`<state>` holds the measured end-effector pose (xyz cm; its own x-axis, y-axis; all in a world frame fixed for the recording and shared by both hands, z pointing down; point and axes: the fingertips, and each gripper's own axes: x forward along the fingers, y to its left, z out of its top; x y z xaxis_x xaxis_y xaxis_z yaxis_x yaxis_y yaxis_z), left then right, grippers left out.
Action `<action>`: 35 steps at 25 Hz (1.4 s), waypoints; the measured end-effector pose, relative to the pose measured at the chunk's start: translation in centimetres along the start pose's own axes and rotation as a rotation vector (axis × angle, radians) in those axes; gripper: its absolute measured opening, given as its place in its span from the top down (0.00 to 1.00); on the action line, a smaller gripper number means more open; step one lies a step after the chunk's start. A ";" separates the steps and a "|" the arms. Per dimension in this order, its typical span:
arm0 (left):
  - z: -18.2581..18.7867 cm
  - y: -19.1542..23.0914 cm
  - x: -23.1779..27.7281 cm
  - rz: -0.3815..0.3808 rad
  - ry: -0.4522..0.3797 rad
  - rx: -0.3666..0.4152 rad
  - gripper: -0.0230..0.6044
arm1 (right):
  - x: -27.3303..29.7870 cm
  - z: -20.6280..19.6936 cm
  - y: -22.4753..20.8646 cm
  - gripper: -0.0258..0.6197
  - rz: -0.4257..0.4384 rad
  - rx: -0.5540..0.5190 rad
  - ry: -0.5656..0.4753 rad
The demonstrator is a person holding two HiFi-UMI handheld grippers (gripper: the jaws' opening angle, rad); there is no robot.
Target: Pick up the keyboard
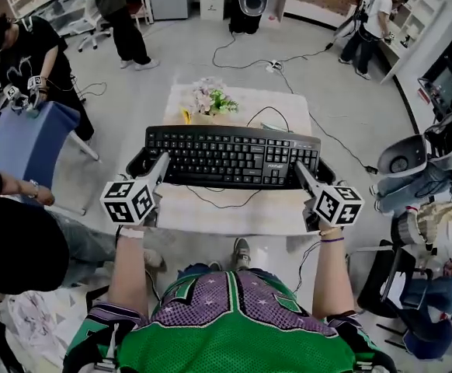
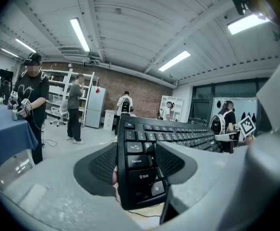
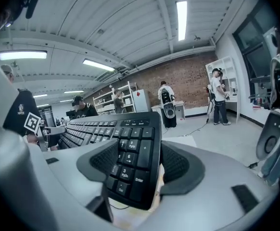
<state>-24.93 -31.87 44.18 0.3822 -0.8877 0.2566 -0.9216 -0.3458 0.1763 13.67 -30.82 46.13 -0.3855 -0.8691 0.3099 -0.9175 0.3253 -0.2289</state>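
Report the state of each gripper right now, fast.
Left gripper: shut on the keyboard, at its left end.
Right gripper: shut on the keyboard, at its right end.

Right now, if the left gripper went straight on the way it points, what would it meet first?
The keyboard: the left gripper is clamped on its left end, so no free travel lies ahead.

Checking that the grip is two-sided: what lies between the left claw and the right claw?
The black plastic computer keyboard spans the whole stretch, one end in the left claw, the other in the right claw; the head view shows it.
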 end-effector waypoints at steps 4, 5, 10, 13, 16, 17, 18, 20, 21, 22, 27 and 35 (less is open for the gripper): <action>2.8 -1.5 -1.5 -0.014 -0.049 0.022 0.56 | -2.6 2.6 0.7 0.55 -0.012 -0.019 -0.058; 3.6 -2.0 -1.8 -0.016 -0.061 0.028 0.56 | -3.2 3.2 0.7 0.55 -0.013 -0.023 -0.072; 6.4 -4.8 -3.0 -0.010 -0.123 0.068 0.56 | -5.5 5.4 -0.1 0.55 0.003 -0.031 -0.127; 8.0 -6.0 -3.5 0.008 -0.158 0.077 0.56 | -6.2 7.3 -0.5 0.55 0.020 -0.050 -0.156; 9.4 -7.6 -3.8 0.022 -0.184 0.077 0.56 | -7.3 9.5 -1.2 0.55 0.028 -0.072 -0.175; 9.7 -8.1 -3.9 0.025 -0.196 0.078 0.56 | -7.6 10.1 -1.5 0.55 0.032 -0.082 -0.185; 10.0 -8.6 -4.1 0.027 -0.208 0.079 0.56 | -8.0 10.6 -1.7 0.55 0.035 -0.091 -0.195; 10.5 -9.1 -4.5 0.029 -0.231 0.083 0.56 | -8.5 11.3 -1.7 0.55 0.041 -0.103 -0.214; 10.7 -9.3 -4.7 0.028 -0.241 0.085 0.56 | -8.7 11.5 -1.7 0.55 0.043 -0.105 -0.222; 10.9 -9.5 -4.8 0.027 -0.252 0.088 0.56 | -8.9 11.7 -1.7 0.55 0.046 -0.106 -0.229; 11.5 -10.2 -5.3 0.030 -0.277 0.086 0.56 | -9.8 12.7 -1.8 0.55 0.048 -0.117 -0.259; 11.5 -11.1 -5.3 0.033 -0.292 0.078 0.56 | -10.7 13.0 -2.4 0.55 0.045 -0.129 -0.269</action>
<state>-17.47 -26.79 29.96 0.3265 -0.9449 -0.0255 -0.9400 -0.3274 0.0959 21.23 -27.16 31.33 -0.4021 -0.9146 0.0426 -0.9116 0.3955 -0.1125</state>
